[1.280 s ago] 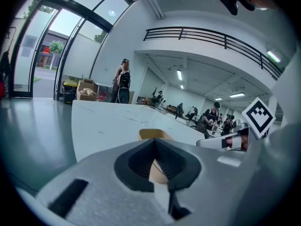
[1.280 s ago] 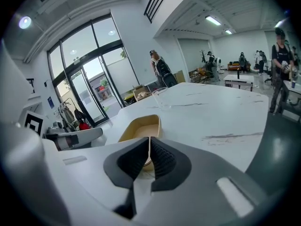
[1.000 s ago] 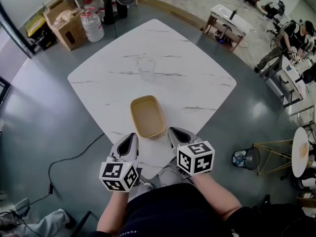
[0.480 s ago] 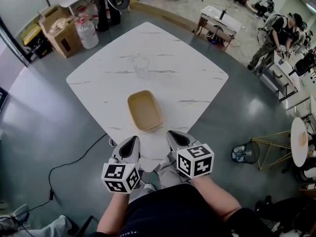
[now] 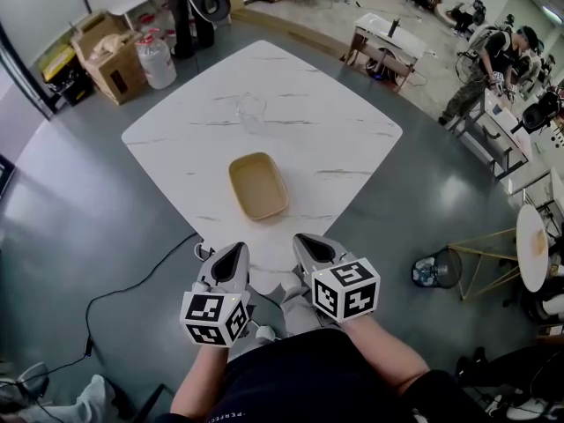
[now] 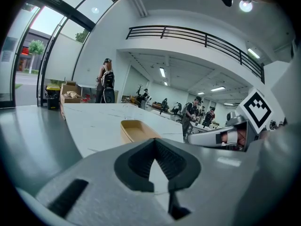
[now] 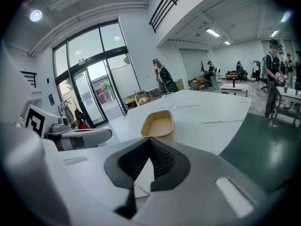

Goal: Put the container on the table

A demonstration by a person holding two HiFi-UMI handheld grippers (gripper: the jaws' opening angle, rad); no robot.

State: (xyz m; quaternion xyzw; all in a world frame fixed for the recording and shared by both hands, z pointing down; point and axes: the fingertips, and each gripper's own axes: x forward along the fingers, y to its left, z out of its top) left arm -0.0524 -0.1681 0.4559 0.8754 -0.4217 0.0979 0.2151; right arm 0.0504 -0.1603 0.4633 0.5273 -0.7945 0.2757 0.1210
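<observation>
Overhead: we see container (image 5: 258, 186) on table (image 5: 352, 139)
Left gripper (image 6: 155, 145): closed empty, own view
Right gripper (image 7: 150, 145): closed empty too

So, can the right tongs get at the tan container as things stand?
Probably yes: nothing lies on the table between the right tongs and the container, though their jaws are shut.

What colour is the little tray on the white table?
The shallow rounded container is tan, a light yellowish brown; the head view shows it best.
</observation>
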